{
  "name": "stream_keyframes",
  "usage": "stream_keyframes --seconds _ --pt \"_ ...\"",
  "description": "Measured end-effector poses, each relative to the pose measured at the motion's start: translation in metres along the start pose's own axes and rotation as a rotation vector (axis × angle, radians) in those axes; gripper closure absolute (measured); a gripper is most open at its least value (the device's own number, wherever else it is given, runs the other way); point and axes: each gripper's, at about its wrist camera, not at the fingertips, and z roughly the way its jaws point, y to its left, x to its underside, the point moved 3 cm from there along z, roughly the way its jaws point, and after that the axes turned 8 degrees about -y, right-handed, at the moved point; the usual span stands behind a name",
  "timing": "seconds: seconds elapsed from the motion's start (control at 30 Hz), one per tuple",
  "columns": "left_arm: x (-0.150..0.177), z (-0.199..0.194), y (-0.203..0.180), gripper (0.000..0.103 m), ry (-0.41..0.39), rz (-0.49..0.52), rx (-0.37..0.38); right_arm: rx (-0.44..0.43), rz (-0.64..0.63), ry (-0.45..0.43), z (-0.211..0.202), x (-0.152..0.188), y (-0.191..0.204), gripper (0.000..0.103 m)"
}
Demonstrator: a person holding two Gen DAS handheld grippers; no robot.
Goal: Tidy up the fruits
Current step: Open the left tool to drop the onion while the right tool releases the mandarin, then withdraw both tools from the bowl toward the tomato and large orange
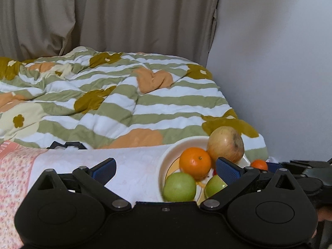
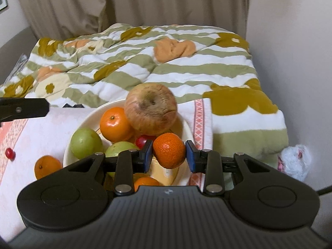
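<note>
A white bowl [image 2: 87, 117] on the pink cloth holds a large blemished apple [image 2: 151, 109], an orange [image 2: 114, 124], two green apples [image 2: 86, 143] and a small red fruit [image 2: 142, 141]. My right gripper [image 2: 169, 155] is shut on a tangerine [image 2: 169, 150], held just above the bowl's near side. Left of the bowl, another orange [image 2: 47, 166] and a red berry [image 2: 10, 153] lie loose on the cloth. My left gripper [image 1: 166, 168] stands wide open and empty, left of the bowl [image 1: 164, 159]. The same apple [image 1: 225, 147] and orange [image 1: 195, 162] show there too.
A green-striped floral quilt [image 2: 166, 66] covers the bed behind the bowl. Beige curtains [image 1: 124, 16] hang at the back and a plain wall [image 1: 269, 83] stands on the right. A white plastic bag [image 2: 294, 161] lies by the wall. The pink patterned cloth [image 1: 128, 166] spreads leftward.
</note>
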Motion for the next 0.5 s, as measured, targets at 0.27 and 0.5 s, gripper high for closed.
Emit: stream_keyframes --seconds 0.27,0.5 --pt "0.008 -0.015 0.004 0.000 -0.009 -0.002 -0.031 0.045 -0.032 -0.080 -0.017 0.005 0.002 0.000" --pt "0.017 -0.039 0.000 0.000 -0.028 0.004 -0.044 0.041 -0.009 -0.081 -0.042 0.008 0.003 0.000"
